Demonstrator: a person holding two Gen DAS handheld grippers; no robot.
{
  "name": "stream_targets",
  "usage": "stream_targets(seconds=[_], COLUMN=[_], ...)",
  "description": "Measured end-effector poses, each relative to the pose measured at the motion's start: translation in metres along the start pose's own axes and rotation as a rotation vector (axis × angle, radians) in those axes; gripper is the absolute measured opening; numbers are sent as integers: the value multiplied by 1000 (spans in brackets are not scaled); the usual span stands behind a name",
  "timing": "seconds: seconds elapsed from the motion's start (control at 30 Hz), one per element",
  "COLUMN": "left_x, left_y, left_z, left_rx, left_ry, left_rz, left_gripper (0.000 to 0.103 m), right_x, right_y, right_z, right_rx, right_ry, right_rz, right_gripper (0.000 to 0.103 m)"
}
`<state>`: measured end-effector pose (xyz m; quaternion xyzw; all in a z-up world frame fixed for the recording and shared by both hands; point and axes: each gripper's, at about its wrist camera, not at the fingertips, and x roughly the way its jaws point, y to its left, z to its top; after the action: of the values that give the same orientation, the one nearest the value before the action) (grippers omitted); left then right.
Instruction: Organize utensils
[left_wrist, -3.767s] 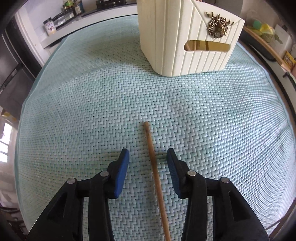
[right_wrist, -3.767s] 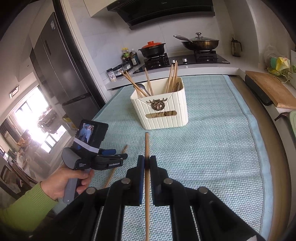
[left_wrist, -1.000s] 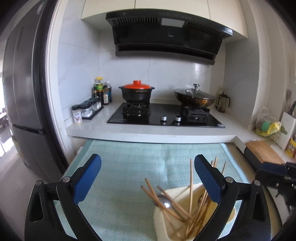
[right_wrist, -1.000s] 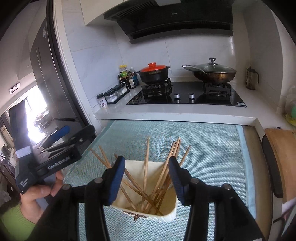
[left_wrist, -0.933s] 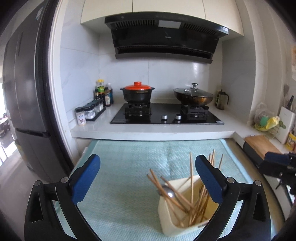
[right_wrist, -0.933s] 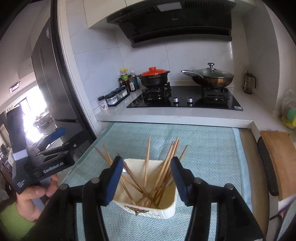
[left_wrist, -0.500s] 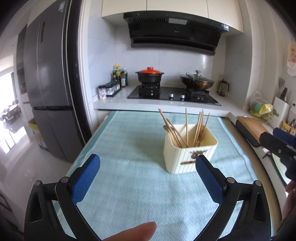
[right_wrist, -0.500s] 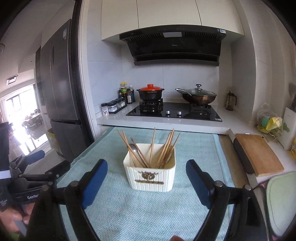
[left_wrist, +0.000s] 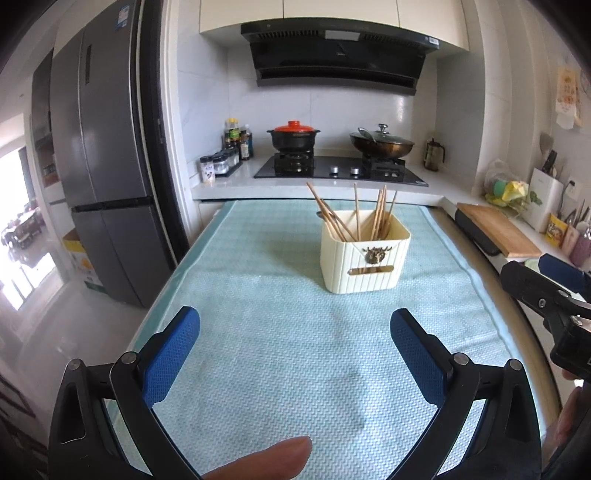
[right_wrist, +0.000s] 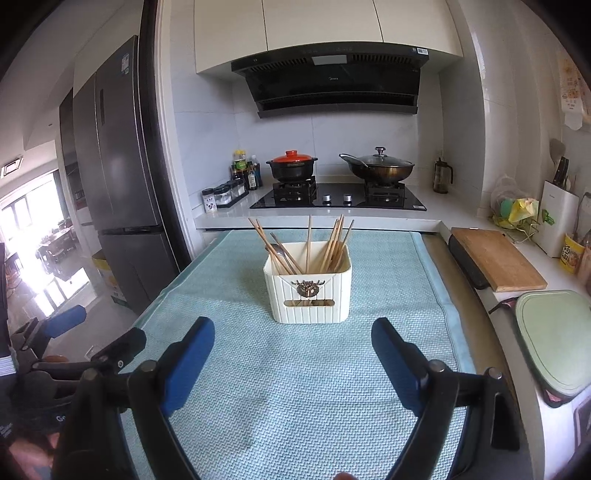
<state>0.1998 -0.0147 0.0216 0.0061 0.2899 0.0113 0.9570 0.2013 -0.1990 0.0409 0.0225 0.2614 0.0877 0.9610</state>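
Observation:
A cream ribbed holder (left_wrist: 364, 258) (right_wrist: 308, 293) with a brass stag emblem stands on the pale green mat (left_wrist: 280, 332) (right_wrist: 295, 387). Several wooden chopsticks (left_wrist: 380, 216) (right_wrist: 332, 242) and a metal spoon (right_wrist: 279, 251) stick up out of it. My left gripper (left_wrist: 295, 332) hangs open over the mat's near part, well short of the holder, nothing between its blue pads. My right gripper (right_wrist: 293, 345) is open too, empty, facing the holder from the near side. Each gripper shows at the edge of the other's view: the right gripper (left_wrist: 546, 291), the left gripper (right_wrist: 74, 343).
Behind the mat runs a white counter with a black hob (left_wrist: 340, 171), a red-lidded pot (left_wrist: 293, 134), a wok (left_wrist: 382, 144) and spice jars (left_wrist: 221, 162). A grey fridge (left_wrist: 107, 177) stands left. A wooden board (right_wrist: 495, 258) and a green board (right_wrist: 554, 332) lie right. A fingertip (left_wrist: 266, 459) shows below.
Both grippers have drawn back from over the holder, which now looks smaller and farther off. The right gripper's jaws went from half open to wide. Earlier each had a chopstick between its fingers; now both are empty.

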Motion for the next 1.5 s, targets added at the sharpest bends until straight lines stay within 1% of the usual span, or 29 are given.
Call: stream_targets(seconds=[0.13, 0.23, 1.5], left_x=[-8, -9, -5], left_y=[-1, -1, 7], left_z=[3, 4, 6], left_rx=[-2, -2, -9], left_ry=[-5, -5, 14], left_rz=[-11, -12, -4], left_gripper=[103, 103, 103], right_x=[-13, -18, -20], right_y=[4, 4, 13], right_z=[1, 1, -1], right_rx=[-20, -18, -43], right_ry=[-22, -26, -15], right_rz=[-19, -12, 8], right_gripper=[89, 89, 89])
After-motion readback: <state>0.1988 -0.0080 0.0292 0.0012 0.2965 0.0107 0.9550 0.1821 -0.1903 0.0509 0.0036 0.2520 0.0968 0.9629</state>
